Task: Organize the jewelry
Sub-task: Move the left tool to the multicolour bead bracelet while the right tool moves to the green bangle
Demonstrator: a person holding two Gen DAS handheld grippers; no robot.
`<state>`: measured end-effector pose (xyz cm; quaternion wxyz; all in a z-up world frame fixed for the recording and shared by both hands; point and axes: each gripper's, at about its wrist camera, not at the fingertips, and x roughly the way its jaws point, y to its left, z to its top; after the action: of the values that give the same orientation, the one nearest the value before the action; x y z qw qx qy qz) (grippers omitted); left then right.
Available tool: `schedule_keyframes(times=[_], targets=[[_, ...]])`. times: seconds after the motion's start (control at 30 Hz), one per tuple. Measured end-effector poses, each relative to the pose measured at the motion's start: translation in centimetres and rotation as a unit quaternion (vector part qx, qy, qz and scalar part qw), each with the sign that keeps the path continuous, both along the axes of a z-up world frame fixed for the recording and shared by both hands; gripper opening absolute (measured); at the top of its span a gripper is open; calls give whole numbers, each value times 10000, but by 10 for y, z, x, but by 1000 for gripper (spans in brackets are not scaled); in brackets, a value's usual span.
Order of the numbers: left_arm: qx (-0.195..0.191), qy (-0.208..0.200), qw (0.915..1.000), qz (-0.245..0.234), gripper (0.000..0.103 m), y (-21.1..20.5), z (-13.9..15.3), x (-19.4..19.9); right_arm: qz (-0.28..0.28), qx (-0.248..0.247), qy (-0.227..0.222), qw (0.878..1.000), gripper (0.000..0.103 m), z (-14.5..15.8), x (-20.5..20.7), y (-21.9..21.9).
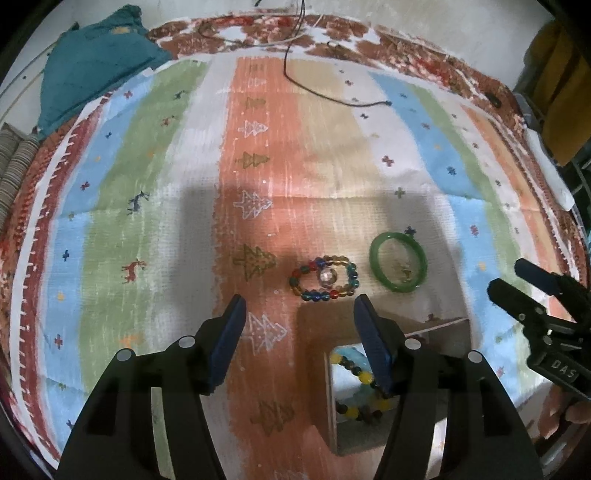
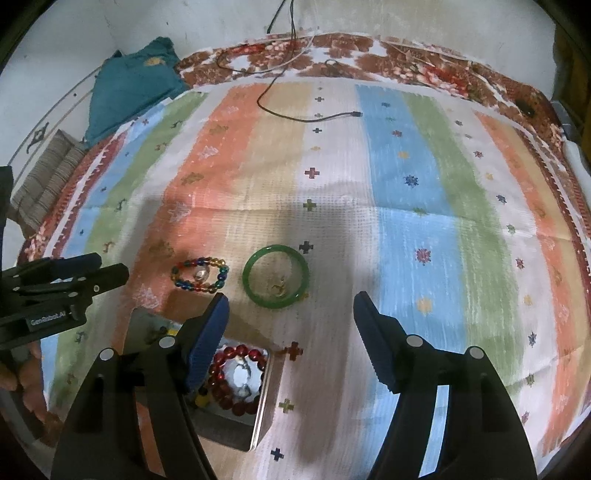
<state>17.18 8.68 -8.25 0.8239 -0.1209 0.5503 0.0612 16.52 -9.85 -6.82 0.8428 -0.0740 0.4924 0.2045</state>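
Note:
A multicoloured bead bracelet [image 1: 324, 277] with a small shiny ring inside it lies on the striped cloth, just ahead of my open, empty left gripper [image 1: 299, 314]. A green bangle [image 1: 398, 262] with a small gold piece inside lies to its right. A square tin box [image 1: 334, 406] below holds a yellow-and-dark bead bracelet [image 1: 356, 387]. In the right wrist view the box [image 2: 264, 410] also holds a red bead bracelet [image 2: 236, 380]. My right gripper [image 2: 290, 321] is open and empty, just short of the bangle [image 2: 275, 280]; the bead bracelet [image 2: 199, 274] lies to the left.
A striped cloth [image 1: 258, 166] covers the surface, over a red floral cloth [image 1: 332, 33]. A black cable [image 1: 332, 94] lies at the far side. A teal cloth [image 1: 96, 62] sits far left. The right gripper shows at the right edge [image 1: 532, 299].

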Motion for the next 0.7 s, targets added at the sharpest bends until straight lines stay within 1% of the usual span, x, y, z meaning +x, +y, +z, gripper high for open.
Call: schedule_keyframes(times=[0.1,0.33,0.47,0.7], targets=[[2,142,9999,42,61,5,-9,8,-2,-58,56,10000,70,-5,7,1],[1,256,9996,-71,61,6,-21,23,41,-173,185,9997,70,-18,21,7],[67,481,9988,-26,61,11,-37,31,33,-293,259,9992,70,-28,28,10],[-22,520,9985,-142,61,11,-42,39,-12,-387,372,9986,70,-39,40,12]])
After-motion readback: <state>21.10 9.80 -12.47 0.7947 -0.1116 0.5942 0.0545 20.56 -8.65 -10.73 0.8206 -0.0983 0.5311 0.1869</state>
